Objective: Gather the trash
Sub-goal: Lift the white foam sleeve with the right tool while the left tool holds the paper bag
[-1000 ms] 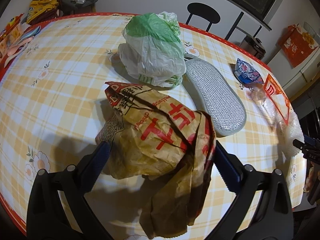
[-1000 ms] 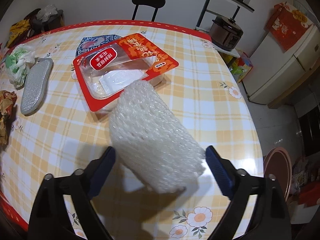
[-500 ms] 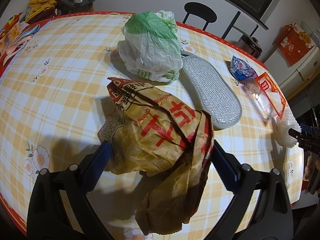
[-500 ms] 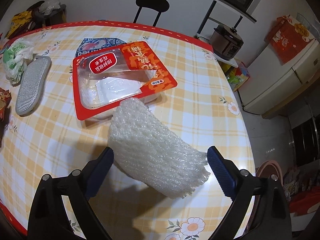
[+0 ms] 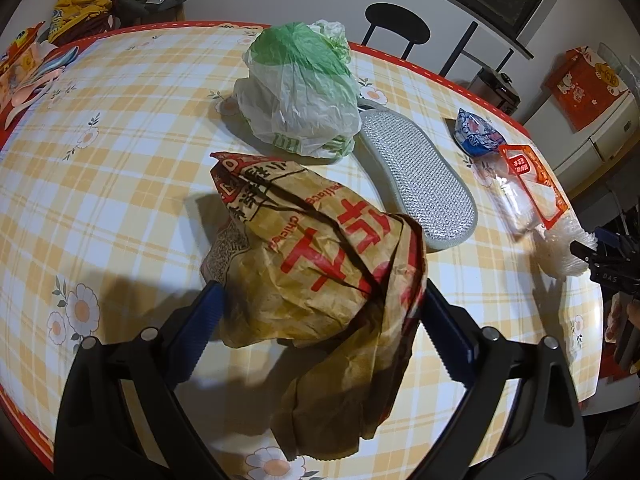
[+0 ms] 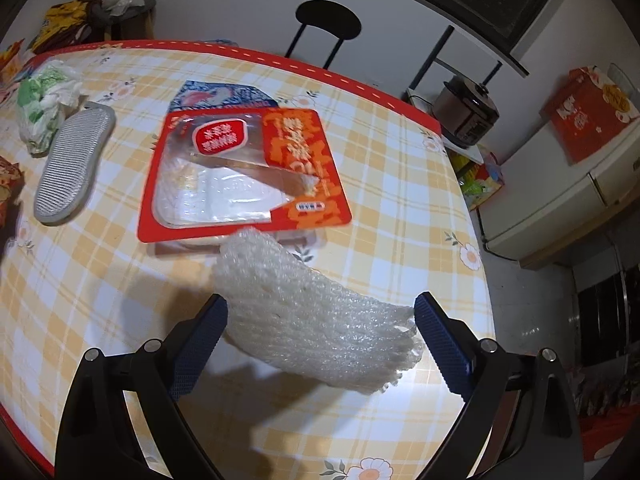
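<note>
Tabletop: round, covered in a yellow-and-white check cloth with daisy motifs and a red border.

Left gripper: blue-padded fingers spread wide, one at each side of a crumpled brown paper bag printed in red. The bag lies on the cloth between the fingers; whether the pads press on it cannot be told.

Right gripper: fingers likewise spread wide, with a white foam net sleeve lying between them near the tabletop's edge. The left pad is seen just beside the sleeve; firm contact cannot be confirmed.

Other trash catalogued:
- Green-and-white plastic bag, bunched up, beyond the paper bag.
- Grey insole, mesh face up, just beside the plastic bag.
- Red-bordered clear food tray, just beyond the foam sleeve, its near edge touching or slightly overlapped by it.
- Blue wrapper, partly tucked under the tray's far edge.

Surroundings noted: black chair behind the tabletop; rice cooker on a low stand; red box atop a white cabinet.
</note>
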Demonstrator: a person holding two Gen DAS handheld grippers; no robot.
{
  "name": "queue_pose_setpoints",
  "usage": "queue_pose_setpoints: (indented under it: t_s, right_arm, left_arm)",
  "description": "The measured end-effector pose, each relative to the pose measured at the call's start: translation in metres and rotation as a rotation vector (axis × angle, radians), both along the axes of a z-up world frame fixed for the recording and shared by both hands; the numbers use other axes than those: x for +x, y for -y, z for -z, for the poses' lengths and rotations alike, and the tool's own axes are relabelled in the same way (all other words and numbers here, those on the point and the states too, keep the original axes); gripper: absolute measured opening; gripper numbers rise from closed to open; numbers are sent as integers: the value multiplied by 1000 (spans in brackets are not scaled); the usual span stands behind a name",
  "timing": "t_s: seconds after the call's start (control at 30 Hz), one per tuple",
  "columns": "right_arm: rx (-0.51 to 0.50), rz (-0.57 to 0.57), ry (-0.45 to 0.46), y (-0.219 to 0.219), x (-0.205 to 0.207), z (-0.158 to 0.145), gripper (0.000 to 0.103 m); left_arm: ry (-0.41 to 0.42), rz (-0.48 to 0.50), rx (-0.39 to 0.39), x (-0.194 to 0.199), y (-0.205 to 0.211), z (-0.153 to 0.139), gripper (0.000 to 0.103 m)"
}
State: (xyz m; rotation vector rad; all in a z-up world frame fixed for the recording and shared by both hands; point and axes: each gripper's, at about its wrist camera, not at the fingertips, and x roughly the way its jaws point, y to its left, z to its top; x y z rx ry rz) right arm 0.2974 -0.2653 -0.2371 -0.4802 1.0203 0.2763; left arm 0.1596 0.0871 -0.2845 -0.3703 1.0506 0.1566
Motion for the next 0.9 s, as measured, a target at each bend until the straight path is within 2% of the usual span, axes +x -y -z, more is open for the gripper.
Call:
queue_pose_setpoints:
  t_s: [0.2, 0.5, 0.73, 0.83, 0.9]
  right_arm:
    - [37, -64, -32, -6, -4, -12, 93]
    - [20, -112, -22, -8, 3, -23, 93]
    - [-14, -103, -47, -21, 13, -5, 93]
    - [-37, -87, -112, -23, 19, 11, 93]
    - [-15, -54, -174, -19, 20, 18, 93]
  left_arm:
    - [4, -4, -6, -2, 0, 0, 94]
    - [9, -6, -10, -2, 0, 0, 94]
    - [7, -2, -8, -2, 0, 0, 94]
    - [5, 0, -9, -3, 0, 0, 93]
    - [2, 3, -13, -4, 1, -1, 93]
